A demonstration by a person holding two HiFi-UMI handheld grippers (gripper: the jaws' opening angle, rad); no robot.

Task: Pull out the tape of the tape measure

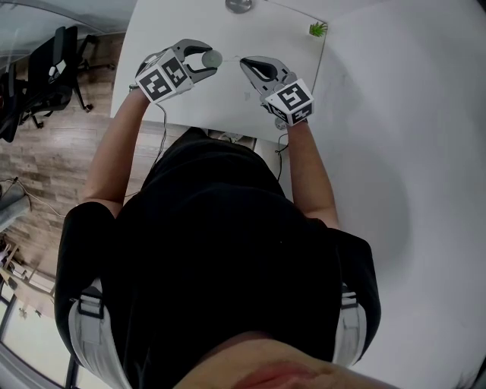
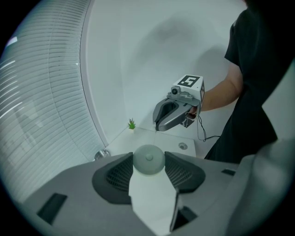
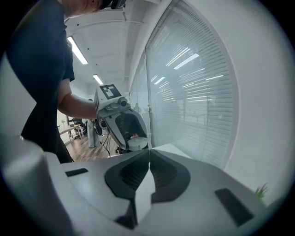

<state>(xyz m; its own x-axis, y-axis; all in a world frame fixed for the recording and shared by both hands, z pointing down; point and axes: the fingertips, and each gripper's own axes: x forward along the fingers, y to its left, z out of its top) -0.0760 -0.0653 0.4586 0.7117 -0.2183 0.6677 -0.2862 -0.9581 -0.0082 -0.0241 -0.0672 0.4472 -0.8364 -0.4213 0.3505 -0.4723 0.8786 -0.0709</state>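
Note:
A small round grey-green tape measure [image 1: 212,57] is held above the white table [image 1: 220,106], and my left gripper [image 1: 208,62] is shut on its case. The left gripper view shows the case [image 2: 148,160] squeezed between both pads. My right gripper [image 1: 244,64] faces it from the right, its jaws pressed together. A thin pale strip of tape [image 1: 230,58] runs from the case to those tips. In the right gripper view the closed tips [image 3: 148,152] sit just in front of the case [image 3: 137,144] and the left gripper [image 3: 123,123].
A small green plant [image 1: 317,29] stands at the table's far right corner. A round metal object [image 1: 238,4] sits at the far edge, by the slatted window blinds [image 2: 37,92]. Office chairs [image 1: 45,68] stand on the wooden floor to the left.

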